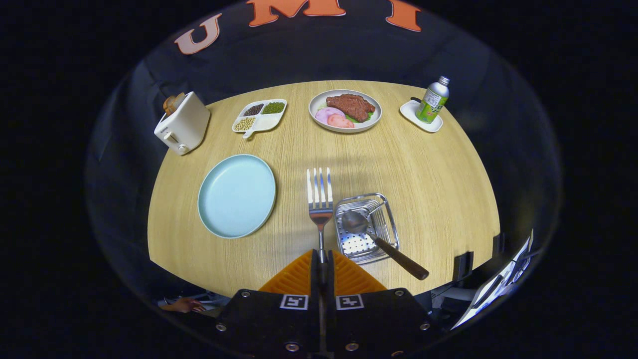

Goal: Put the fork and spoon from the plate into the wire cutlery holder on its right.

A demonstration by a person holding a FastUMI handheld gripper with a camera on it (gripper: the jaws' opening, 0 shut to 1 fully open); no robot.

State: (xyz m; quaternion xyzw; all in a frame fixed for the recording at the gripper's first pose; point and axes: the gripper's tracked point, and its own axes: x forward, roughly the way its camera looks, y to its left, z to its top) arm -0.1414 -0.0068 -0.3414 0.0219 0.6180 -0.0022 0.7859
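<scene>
My gripper [321,259] is shut on the fork [319,195], both fingers pressing its thin handle. The silver fork sticks straight out ahead of the fingers, tines pointing away, held above the wooden table. Just right of the fork stands the wire cutlery holder [386,212], a small square metal basket with a perforated floor. A spoon [379,238] with a dark wooden handle lies in the holder, bowl inside, handle leaning out over its near right corner. Left of the fork sits the pale blue plate [237,194], with nothing on it.
At the back of the round wooden table [423,169] stand a white toaster [183,123] with bread, a divided dish of beans [259,115], a plate of meat [345,110] and a green bottle [432,101] on a white coaster. A hand [182,304] shows below the table's near edge.
</scene>
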